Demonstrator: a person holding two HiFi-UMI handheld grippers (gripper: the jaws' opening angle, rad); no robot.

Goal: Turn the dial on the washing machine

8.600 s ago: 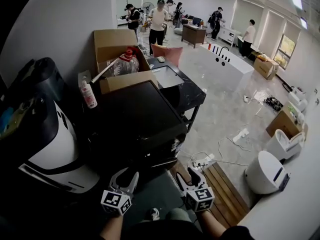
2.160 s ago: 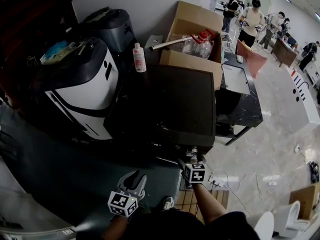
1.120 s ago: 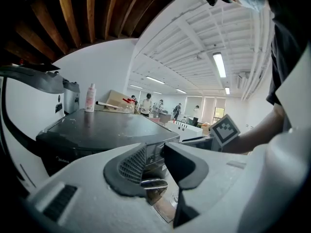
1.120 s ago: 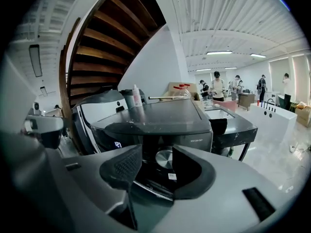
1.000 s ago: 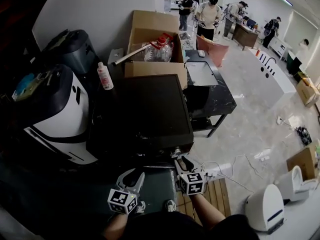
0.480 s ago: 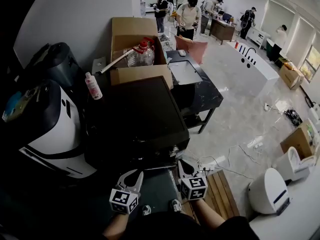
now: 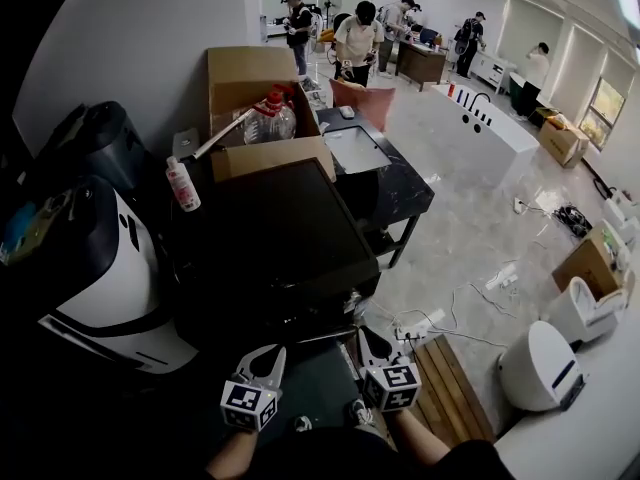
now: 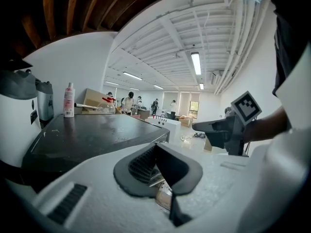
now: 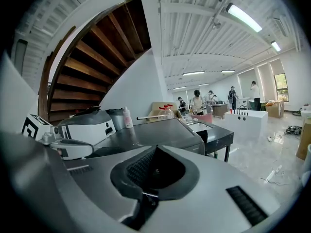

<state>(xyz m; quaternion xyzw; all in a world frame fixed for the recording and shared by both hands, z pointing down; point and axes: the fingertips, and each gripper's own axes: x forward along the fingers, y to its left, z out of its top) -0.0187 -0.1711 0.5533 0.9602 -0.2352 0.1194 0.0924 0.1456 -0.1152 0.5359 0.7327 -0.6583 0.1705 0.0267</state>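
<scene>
**Approaching the washing machine with both grippers clenched and empty**

The washing machine (image 7: 270,228), a dark flat-topped cabinet, stands at the centre of the head view with its long axis running away from the person. The dial cannot be singled out in any view. It is presumably on the shadowed front face below the near edge, where a small glint shows at the front right corner (image 7: 353,294).

The right gripper (image 7: 367,339) lies just below that corner, near it but apart, and points up towards it. Its jaws are pressed together with nothing between them. The left gripper (image 7: 269,356) sits further left, under the middle of the front edge and also clear of the machine. Its jaws have just been closing and now meet on nothing.

Each gripper view looks slightly downward across the machine's top, so the front face falls below the line of the jaws. By this layout the right hand is the nearer to the corner. Its jaws would have to part before they could take hold of a dial there.

A white appliance (image 7: 100,278) adjoins the machine on the left. A spray bottle (image 7: 182,185) and an open cardboard box (image 7: 250,88) stand behind it.
</scene>
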